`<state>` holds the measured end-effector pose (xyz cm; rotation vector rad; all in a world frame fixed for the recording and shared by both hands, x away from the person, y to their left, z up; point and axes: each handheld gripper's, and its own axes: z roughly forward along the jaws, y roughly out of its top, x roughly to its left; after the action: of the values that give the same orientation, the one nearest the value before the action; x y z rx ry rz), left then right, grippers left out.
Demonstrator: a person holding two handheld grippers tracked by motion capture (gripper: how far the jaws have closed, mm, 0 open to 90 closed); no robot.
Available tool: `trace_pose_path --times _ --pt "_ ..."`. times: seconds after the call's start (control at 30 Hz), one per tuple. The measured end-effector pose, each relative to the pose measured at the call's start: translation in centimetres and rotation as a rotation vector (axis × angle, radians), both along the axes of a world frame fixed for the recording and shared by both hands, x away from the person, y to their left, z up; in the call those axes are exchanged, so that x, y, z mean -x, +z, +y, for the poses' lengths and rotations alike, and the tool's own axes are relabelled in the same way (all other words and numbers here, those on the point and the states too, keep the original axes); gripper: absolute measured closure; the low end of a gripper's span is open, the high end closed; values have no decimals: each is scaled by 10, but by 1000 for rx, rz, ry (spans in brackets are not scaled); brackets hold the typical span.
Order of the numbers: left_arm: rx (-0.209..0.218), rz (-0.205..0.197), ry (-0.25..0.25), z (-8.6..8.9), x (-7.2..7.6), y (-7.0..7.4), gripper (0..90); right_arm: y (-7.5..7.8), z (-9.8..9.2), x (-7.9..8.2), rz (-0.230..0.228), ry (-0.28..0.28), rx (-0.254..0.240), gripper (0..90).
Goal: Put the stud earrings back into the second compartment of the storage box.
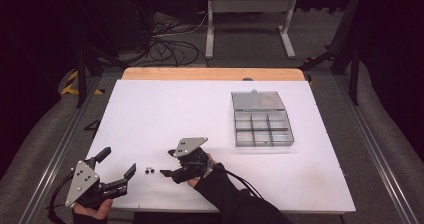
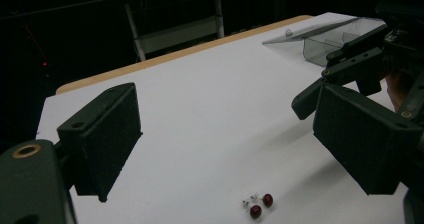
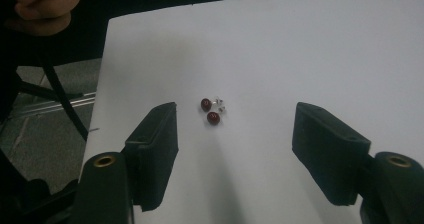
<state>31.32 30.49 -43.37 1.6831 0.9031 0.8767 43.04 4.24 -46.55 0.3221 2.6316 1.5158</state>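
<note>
Two small dark red ball earrings with silver posts (image 1: pixel 149 171) lie side by side on the white table near its front edge. My left gripper (image 1: pixel 119 161) is at the front left corner, open wide, with the earrings to its right. My right gripper (image 1: pixel 168 163) lies just right of the earrings, open and pointing left at them. In the right gripper view the earrings (image 3: pixel 212 111) sit on the table a little ahead of the open right gripper (image 3: pixel 235 119), nearer its left jaw. The left gripper view shows the earrings (image 2: pixel 260 206) low between the spread jaws of the left gripper (image 2: pixel 225 109), with the right gripper (image 2: pixel 345 64) beyond.
A clear plastic compartment box (image 1: pixel 263 129) stands at the right of the table, its lid (image 1: pixel 257 100) laid open behind it. A wooden strip (image 1: pixel 212 74) runs along the table's far edge. A person's hand (image 3: pixel 42 4) holds the left gripper at the table's corner.
</note>
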Motion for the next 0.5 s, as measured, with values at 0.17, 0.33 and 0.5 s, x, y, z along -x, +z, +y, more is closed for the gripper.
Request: trace_pose_path --times 0.17,0.33,0.5 --pt "0 1 -1 1 0 0 122 -7 13 -1 0 10 12 417" --pt "4 1 5 1 0 0 122 -13 24 -1 12 18 39 454" --pt "4 1 7 1 0 0 122 -19 35 -3 27 19 61 488"
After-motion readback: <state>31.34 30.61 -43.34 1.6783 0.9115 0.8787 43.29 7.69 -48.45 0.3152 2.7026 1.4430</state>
